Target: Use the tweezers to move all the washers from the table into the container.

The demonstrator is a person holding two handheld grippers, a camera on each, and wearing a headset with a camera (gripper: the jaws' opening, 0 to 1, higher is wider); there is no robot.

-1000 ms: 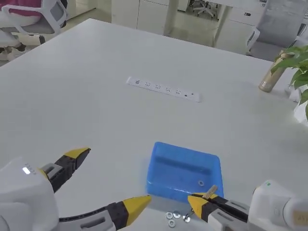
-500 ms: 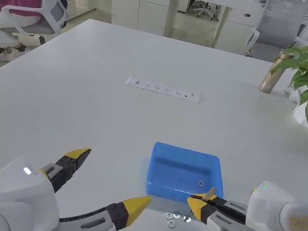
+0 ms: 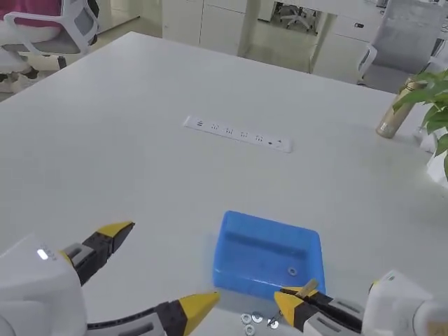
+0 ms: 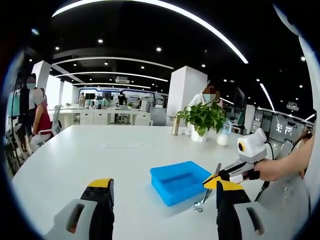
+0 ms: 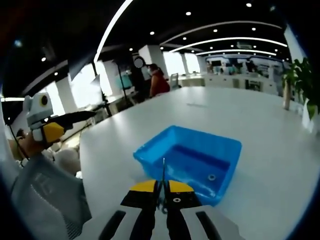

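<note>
- A small cluster of loose washers (image 3: 253,320) lies on the white table (image 3: 140,154), just outside the near wall of the blue container (image 3: 260,246).
- One washer (image 3: 292,271) already lies on the container's floor, toward its near right corner, so the task looks barely begun.
- The container sits open-topped right beside the cluster, which probably keeps each carry short.
- The tweezers (image 4: 210,184) are clamped in the right gripper (image 3: 290,304), whose yellow-tipped jaws are pressed together around them.
- In the left gripper view the tweezers slant down from those jaws toward the washers. Whether their tips touch or pinch one is too small to tell.
- The low, forward-leaning hold seems chosen so the fine tips can reach the flat washers against the tabletop.
- The left gripper (image 3: 171,261) hovers above the table to the left of the container, jaws spread wide, holding and touching nothing. It appears to be kept aside, ready to steady the container if needed.
- Farther out, a white power strip (image 3: 236,131) lies mid-table and a potted plant (image 3: 430,98) stands at the far right edge.
</note>
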